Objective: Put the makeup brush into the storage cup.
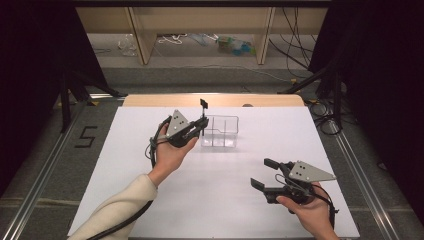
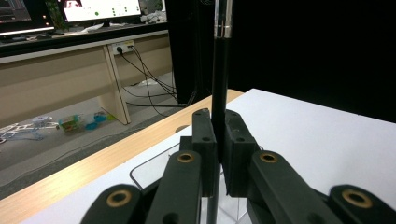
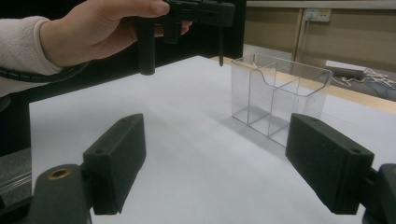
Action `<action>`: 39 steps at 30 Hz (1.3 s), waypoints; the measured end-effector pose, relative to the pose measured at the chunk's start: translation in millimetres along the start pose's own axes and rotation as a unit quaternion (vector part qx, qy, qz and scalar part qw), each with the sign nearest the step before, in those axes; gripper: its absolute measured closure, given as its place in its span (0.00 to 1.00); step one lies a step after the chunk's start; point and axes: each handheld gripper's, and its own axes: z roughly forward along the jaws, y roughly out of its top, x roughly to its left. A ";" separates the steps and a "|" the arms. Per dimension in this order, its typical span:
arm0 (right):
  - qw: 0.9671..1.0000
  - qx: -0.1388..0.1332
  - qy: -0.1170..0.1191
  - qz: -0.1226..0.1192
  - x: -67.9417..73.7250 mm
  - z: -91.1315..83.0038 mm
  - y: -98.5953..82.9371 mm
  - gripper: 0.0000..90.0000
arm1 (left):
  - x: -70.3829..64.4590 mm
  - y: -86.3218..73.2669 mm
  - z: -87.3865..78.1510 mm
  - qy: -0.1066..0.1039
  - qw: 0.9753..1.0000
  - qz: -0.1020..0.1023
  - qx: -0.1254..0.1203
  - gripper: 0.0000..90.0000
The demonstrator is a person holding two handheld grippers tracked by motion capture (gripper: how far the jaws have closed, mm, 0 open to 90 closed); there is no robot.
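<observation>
Key relation: the slim black pen with a silver band (image 2: 219, 70) stands upright, its long axis vertical, pinched in the left gripper (image 1: 202, 122) just at the 9 o'clock rim of the clear plastic divided organiser box (image 1: 220, 131).
Left fingers: closed tight on the pen's shaft, lower end hanging down past them toward the box.
Right gripper (image 1: 262, 173): spread wide, holding nothing, hovering over the white bench (image 1: 150, 200) at about 5 o'clock from the box, well apart.
Nearer hand: the left, clearly.
Judgement: a short shift toward 3 o'clock and a straight drop should seat the pen in a compartment.
In the way: the box's near wall and its inner dividers; nothing else nearby.
</observation>
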 end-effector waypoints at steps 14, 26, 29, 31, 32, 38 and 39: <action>1.000 0.002 -0.002 0.000 -0.4 0.1 -0.2 0.24 | 2.1 2.7 3.0 -0.001 1.000 -0.004 -0.004 0.95; 1.000 0.007 -0.005 -0.005 -0.9 -0.2 0.0 0.24 | 3.4 2.5 5.4 0.000 1.000 -0.004 -0.004 0.95; 1.000 0.000 -0.007 -0.011 -1.9 0.7 -0.2 0.24 | 3.7 2.7 6.4 -0.002 1.000 -0.003 -0.004 0.95; 1.000 0.002 -0.007 -0.012 -1.8 0.2 0.0 0.24 | 3.4 2.8 7.1 -0.001 1.000 -0.004 -0.005 0.95; 1.000 0.002 -0.007 -0.012 -1.9 0.3 -0.1 0.24 | 3.3 2.9 7.3 -0.001 1.000 -0.003 -0.004 0.95; 1.000 0.000 -0.007 -0.011 -2.0 0.8 -0.3 0.24 | 3.3 3.6 8.5 -0.002 1.000 -0.005 -0.006 0.95; 1.000 0.000 -0.006 -0.011 -2.0 0.8 -0.3 0.24 | 3.4 3.8 8.7 -0.002 1.000 -0.005 -0.006 0.95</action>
